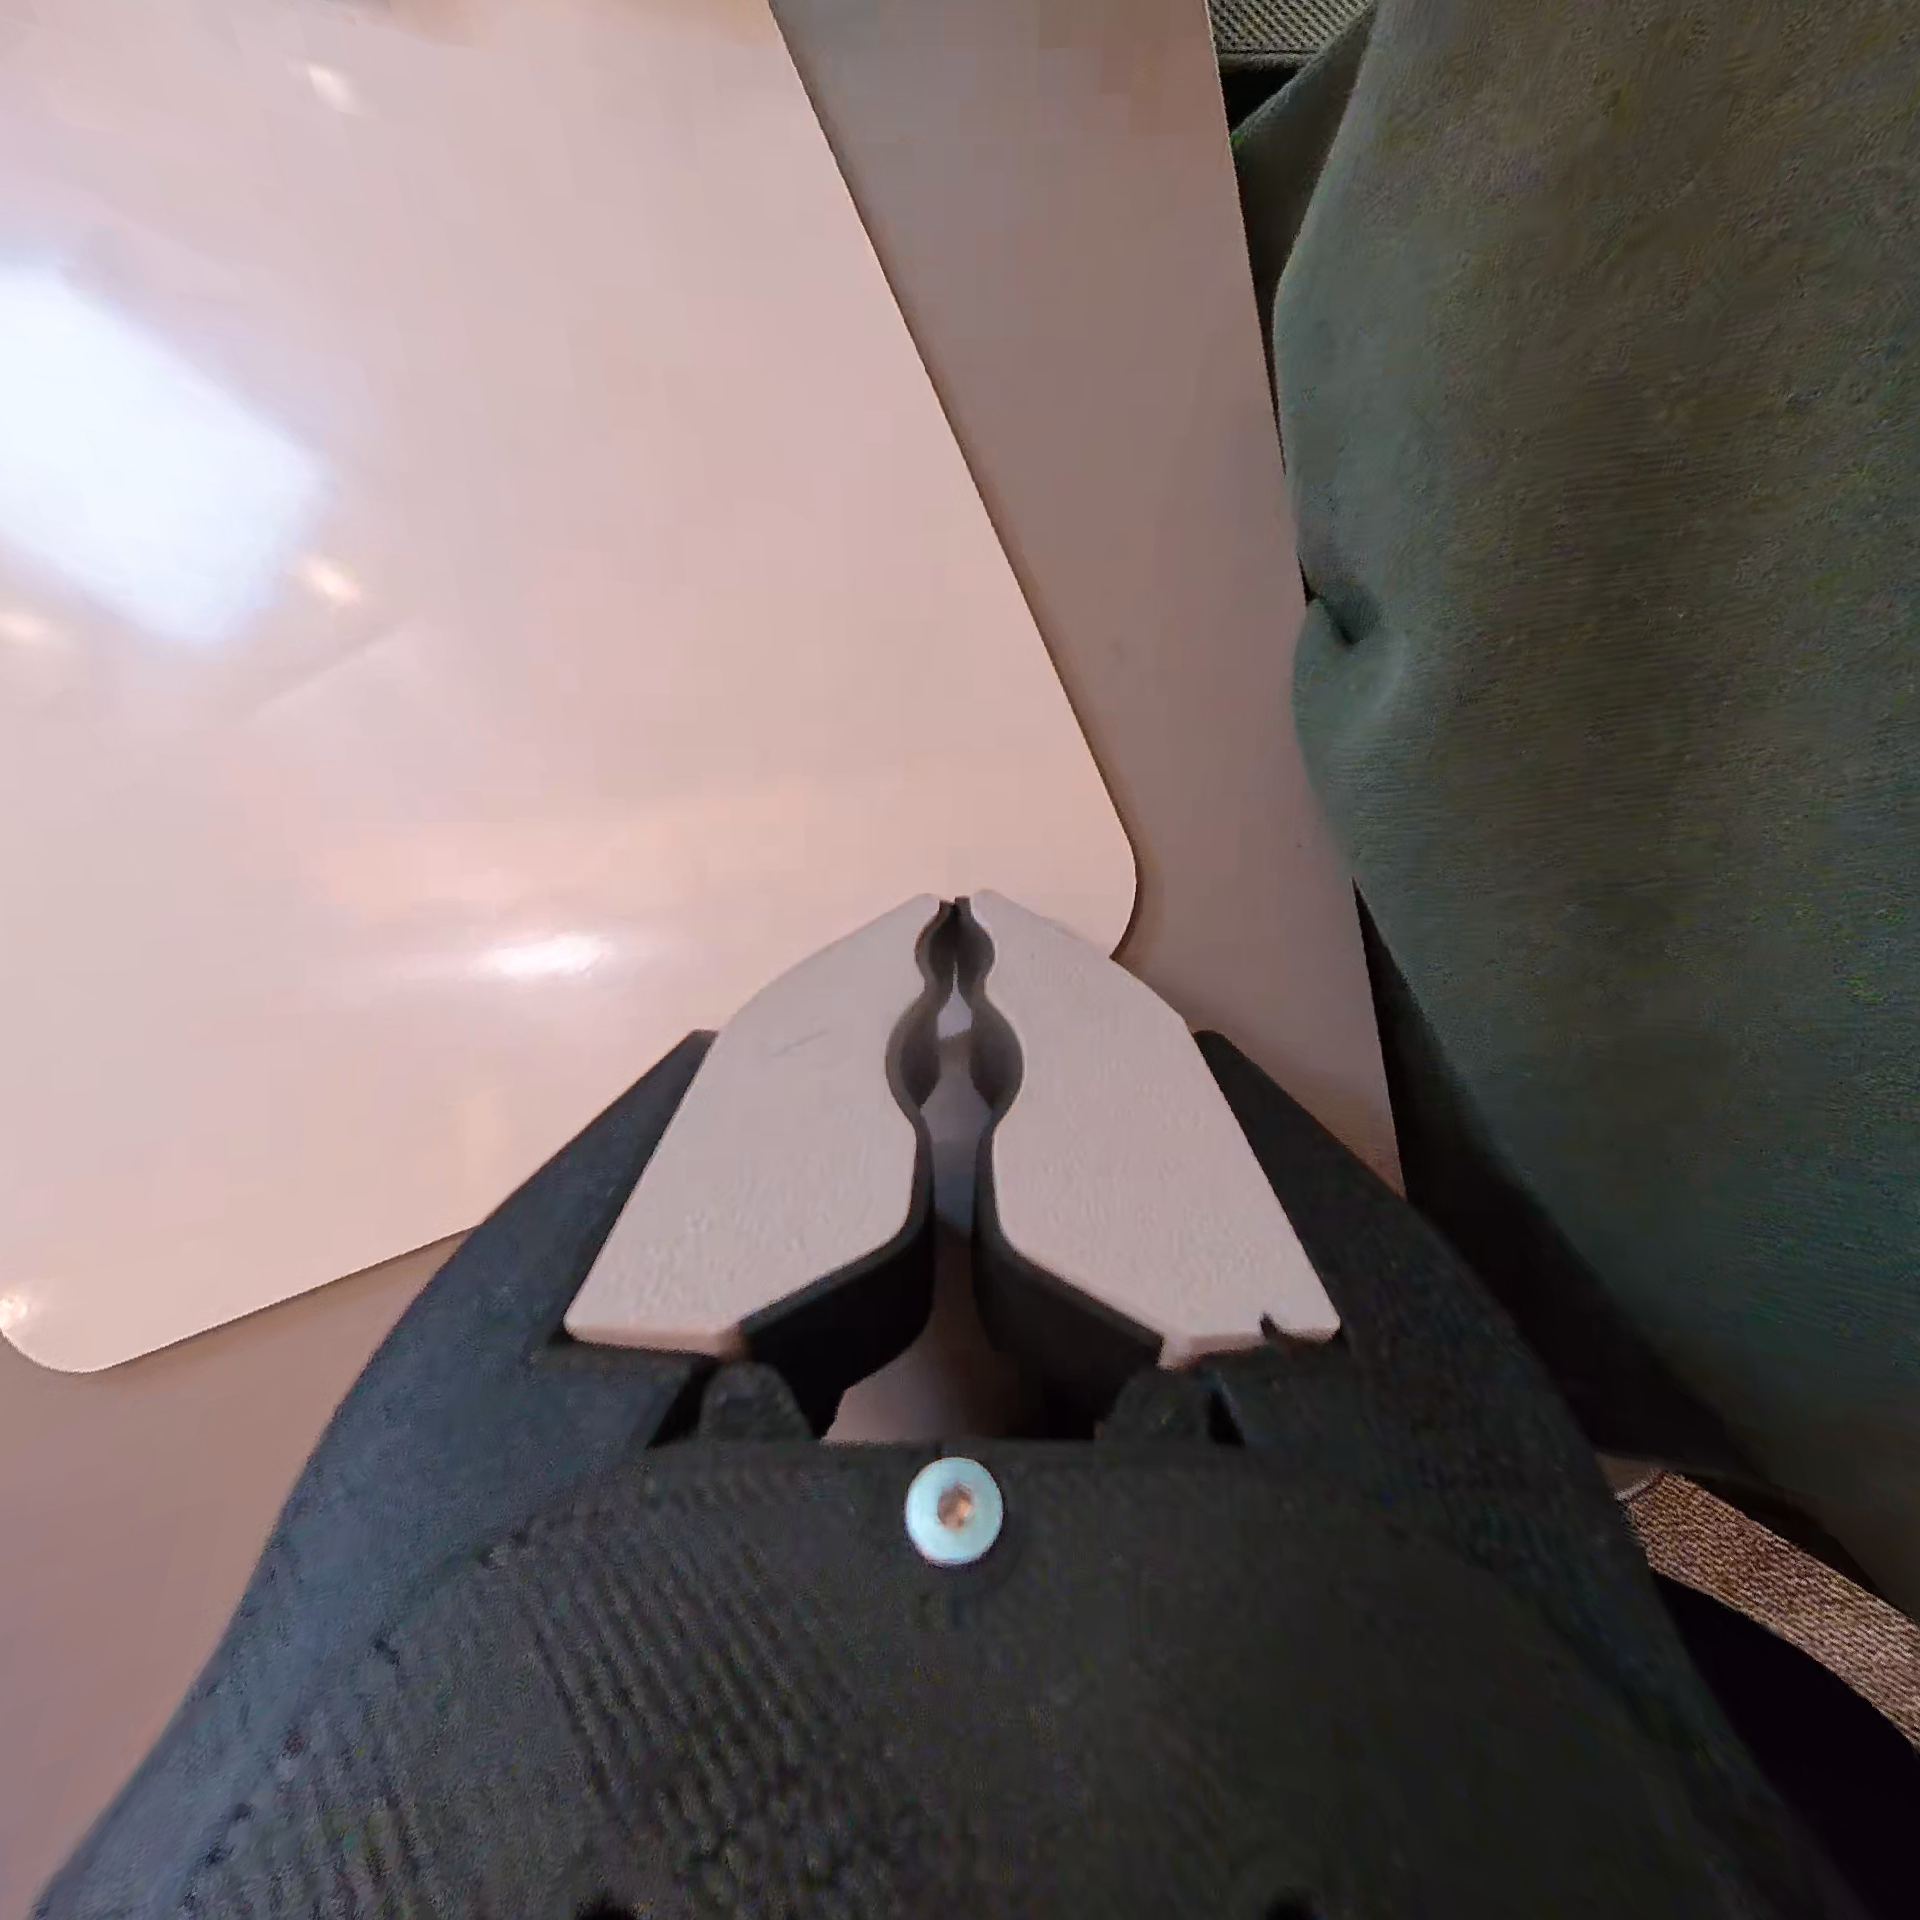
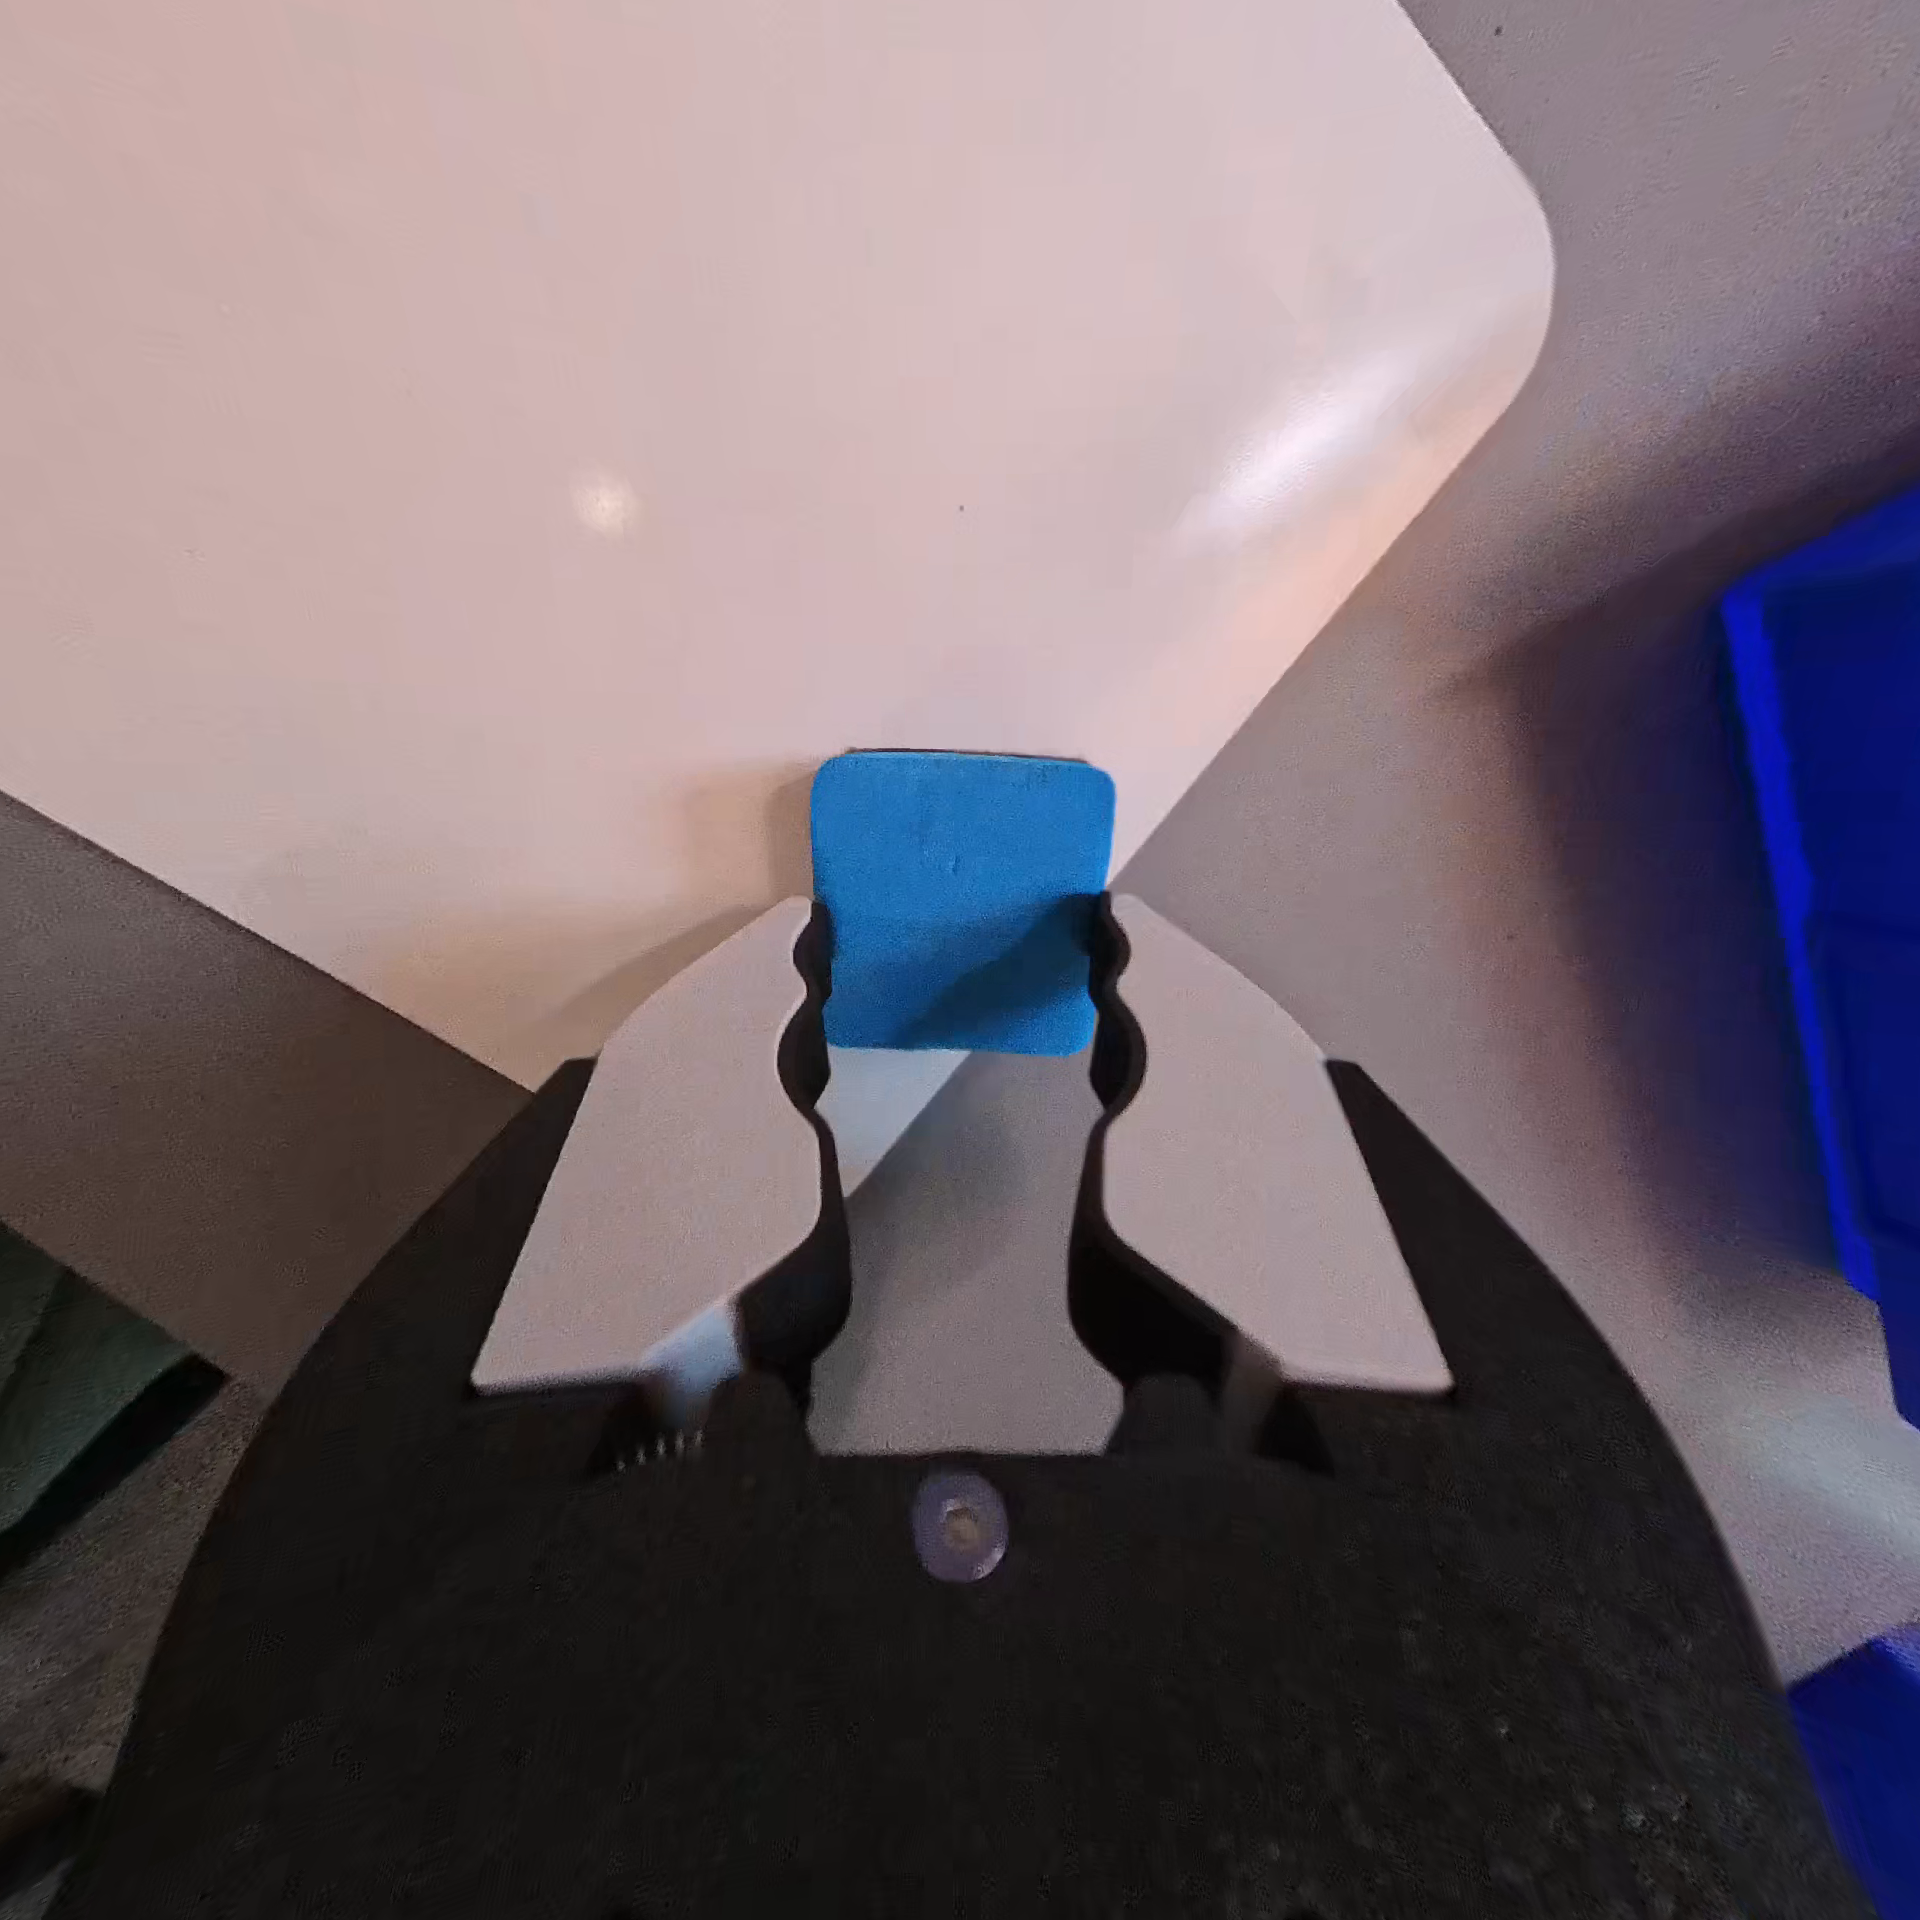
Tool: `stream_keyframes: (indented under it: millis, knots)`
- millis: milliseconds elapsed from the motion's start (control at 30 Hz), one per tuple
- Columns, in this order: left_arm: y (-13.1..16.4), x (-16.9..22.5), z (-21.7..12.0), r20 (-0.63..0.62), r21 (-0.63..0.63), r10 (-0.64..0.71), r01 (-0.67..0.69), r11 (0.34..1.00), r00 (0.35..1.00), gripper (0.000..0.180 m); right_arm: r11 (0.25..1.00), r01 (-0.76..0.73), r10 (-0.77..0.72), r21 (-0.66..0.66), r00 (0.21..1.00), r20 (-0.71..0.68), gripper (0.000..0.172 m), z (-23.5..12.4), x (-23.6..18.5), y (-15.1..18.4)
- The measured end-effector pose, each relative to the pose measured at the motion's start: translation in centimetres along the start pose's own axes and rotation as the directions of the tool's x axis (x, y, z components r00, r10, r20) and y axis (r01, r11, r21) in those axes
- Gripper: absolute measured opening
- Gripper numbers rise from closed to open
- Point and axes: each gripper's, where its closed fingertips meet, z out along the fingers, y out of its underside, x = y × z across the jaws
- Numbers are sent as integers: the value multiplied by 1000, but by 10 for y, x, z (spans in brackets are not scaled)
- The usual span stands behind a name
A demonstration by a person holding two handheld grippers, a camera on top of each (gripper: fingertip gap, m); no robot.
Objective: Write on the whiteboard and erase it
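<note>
The whiteboard (image 1: 468, 623) lies flat on the table, glossy and bare of marks in both views (image 2: 727, 364). My left gripper (image 1: 957, 906) is shut with nothing between its fingertips; its tips sit over the board's near right corner. My right gripper (image 2: 958, 914) is shut on a blue square eraser (image 2: 961, 894); both pads press its sides. The eraser's far edge rests against the board near the board's lower edge.
A person's dark green clothing (image 1: 1610, 727) fills the right of the left wrist view. A blue bin (image 2: 1839, 883) stands at the right of the right wrist view. The grey table (image 2: 1351, 883) surrounds the board. Some 30 cm of space lies between my two pairs of fingers.
</note>
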Motion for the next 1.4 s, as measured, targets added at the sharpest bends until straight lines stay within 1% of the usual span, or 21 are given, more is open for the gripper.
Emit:
stream_keyframes:
  millis: [33, 67, 133, 233, 267, 333, 367, 400, 500, 567, 633, 833, 900, 967, 1000, 1100, 1167, 1267, 1300, 1367, 1400]
  knots:
    - [0, -1, 0, 6, -2, -1, 1, 1000, 1000, 0, 1000, 13, -13, 12, 1000, 11, 48, 0, -6, -2]
    - [0, -1, 1, 6, -3, -5, 5, 1000, 1000, 0, 997, 63, -65, 32, 997, 46, 49, 1, -25, -11]
    - [-1, -2, 1, -7, 3, -20, 20, 1000, 1000, 0, 979, 184, -193, 87, 974, 121, 48, 4, -81, -39]
    - [0, -2, 1, -11, 9, -27, 27, 1000, 1000, 0, 900, 400, -430, 174, 882, 194, 49, 6, -173, -76]
    - [0, -2, 1, -9, 9, -25, 25, 1000, 1000, 0, 876, 440, -476, 199, 855, 205, 49, 6, -195, -85]
    - [1, -2, 0, -8, 9, -24, 24, 1000, 1000, 0, 863, 464, -502, 199, 835, 228, 48, 7, -203, -92]
    - [1, -2, 0, -7, 10, -23, 23, 1000, 1000, 0, 882, 431, -466, 190, 858, 218, 49, 10, -188, -95]
    - [1, -2, 0, -3, 9, -19, 19, 1000, 1000, 0, 911, 374, -404, 174, 895, 192, 48, 13, -161, -97]
    - [2, -2, -1, 8, 4, -9, 9, 1000, 1000, 0, 989, 112, -122, 100, 987, 107, 48, 21, -48, -83]
    - [2, -3, -1, 11, 1, -11, 11, 1000, 1000, 0, 996, -51, 48, 73, 998, 50, 48, 22, 20, -65]
    - [2, -3, -1, 10, 3, -17, 17, 1000, 1000, 0, 988, -125, 122, 88, 992, 45, 48, 24, 53, -59]
    - [2, -3, -1, -1, 13, -30, 30, 999, 1000, 0, 990, -54, 64, 129, 995, -75, 49, 30, 82, -84]
    - [2, -3, -1, -4, 18, -27, 27, 999, 1000, 0, 977, -50, 65, 209, 995, -69, 49, 29, 83, -98]
    - [2, -1, -1, -35, 35, -40, 42, 999, 999, 0, 940, -108, 119, 323, 993, -16, 49, 22, 81, -116]
    - [0, -1, -1, -52, 53, -55, 58, 997, 997, 0, 928, -128, 139, 351, 990, -6, 49, 20, 83, -123]
    - [-10, -9, -5, -71, 139, -105, 114, 984, 992, 0, 930, -157, 178, 331, 983, -36, 50, 24, 95, -138]
    - [-14, -16, -8, -44, 175, -119, 125, 977, 992, 0, 918, -234, 250, 321, 968, -7, 50, 31, 102, -153]
    - [-19, -23, -15, 9, 222, -122, 117, 968, 992, 0, 924, -274, 305, 268, 949, -82, 50, 47, 124, -163]
    - [-20, -26, -18, 26, 238, -124, 114, 964, 992, 0, 926, -297, 321, 231, 944, -74, 50, 55, 127, -161]
    - [-24, -31, -24, 58, 272, -130, 110, 956, 990, 0, 919, -334, 350, 210, 936, -43, 62, 67, 130, -160]
    - [-26, -34, -27, 70, 290, -133, 108, 951, 989, 0, 915, -324, 343, 239, 938, -44, 69, 67, 131, -163]
